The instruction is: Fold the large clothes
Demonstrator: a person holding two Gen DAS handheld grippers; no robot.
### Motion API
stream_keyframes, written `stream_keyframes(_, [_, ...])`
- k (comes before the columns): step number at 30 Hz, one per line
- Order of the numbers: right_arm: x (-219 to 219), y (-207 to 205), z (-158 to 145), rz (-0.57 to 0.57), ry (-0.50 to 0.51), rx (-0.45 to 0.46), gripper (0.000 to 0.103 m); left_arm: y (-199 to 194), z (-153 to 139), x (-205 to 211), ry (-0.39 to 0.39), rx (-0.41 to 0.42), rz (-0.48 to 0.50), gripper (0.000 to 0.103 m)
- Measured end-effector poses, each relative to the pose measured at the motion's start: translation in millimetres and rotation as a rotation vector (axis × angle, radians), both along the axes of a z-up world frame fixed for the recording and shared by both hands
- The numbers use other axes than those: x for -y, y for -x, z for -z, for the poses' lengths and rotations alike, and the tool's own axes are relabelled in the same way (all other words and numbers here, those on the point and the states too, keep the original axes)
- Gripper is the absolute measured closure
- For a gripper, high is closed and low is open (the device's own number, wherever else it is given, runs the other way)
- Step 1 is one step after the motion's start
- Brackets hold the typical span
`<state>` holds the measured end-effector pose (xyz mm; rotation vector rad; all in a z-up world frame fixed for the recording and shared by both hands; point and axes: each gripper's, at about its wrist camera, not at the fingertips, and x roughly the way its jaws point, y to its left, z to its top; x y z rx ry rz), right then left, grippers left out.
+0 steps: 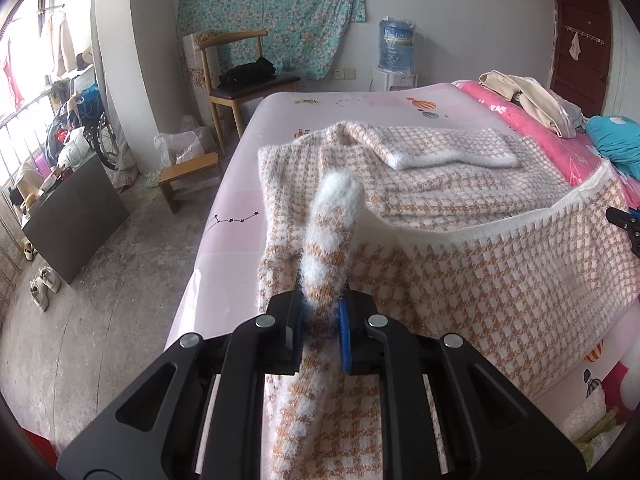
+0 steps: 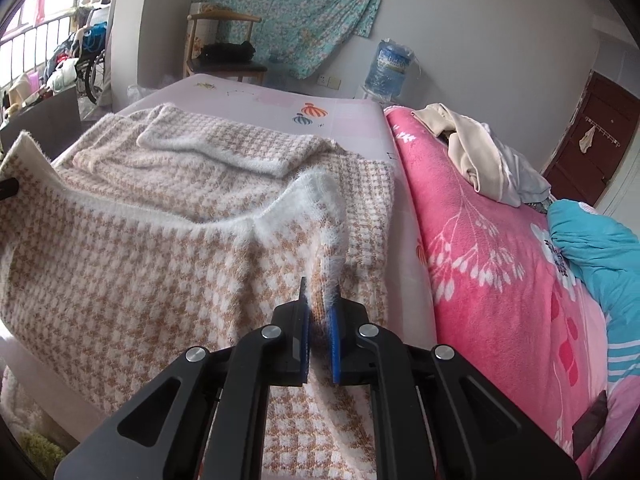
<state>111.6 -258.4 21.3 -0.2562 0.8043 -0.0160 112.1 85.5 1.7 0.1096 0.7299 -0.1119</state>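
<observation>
The sweater, a fuzzy knit in an orange-and-white check with white trim, lies spread across the bed, over its pale pink sheet, reaching toward the near edge. Its far part lies flat on the sheet with a sleeve folded across it, white cuff showing. The near part is lifted off the bed and hangs between the two tools.

The left gripper is clenched on a bunched fold of the sweater at its left side, the white fuzzy hem standing up just beyond the blue pads. The right gripper is clamped on the sweater's right side, the white hem rising in front of it.

A pink blanket covers the right side of the bed, with a heap of beige clothes on it.
</observation>
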Motion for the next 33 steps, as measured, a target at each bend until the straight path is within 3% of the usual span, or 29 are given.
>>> stream_keyframes(9, [2, 33, -16, 0.008, -0.006, 0.073, 0.095, 36, -17, 15, -0.052, 0.085, 0.005, 0.091])
stream_keyframes(16, [7, 47, -25, 0.022, -0.030, 0.115, 0.096, 44, -29, 21, -0.057, 0.122, -0.010, 0.093])
stream_keyframes(22, [20, 50, -49, 0.038, -0.089, 0.175, 0.096, 42, -58, 21, -0.029, 0.202, -0.008, 0.093])
stream_keyframes(28, [28, 25, -88, 0.015, -0.126, 0.273, 0.096, 9, -97, 25, -0.027, 0.298, 0.002, 0.093])
stream_keyframes(33, [27, -43, -112, -0.034, -0.104, 0.320, 0.096, -62, -119, 26, -0.051, 0.331, 0.017, 0.093])
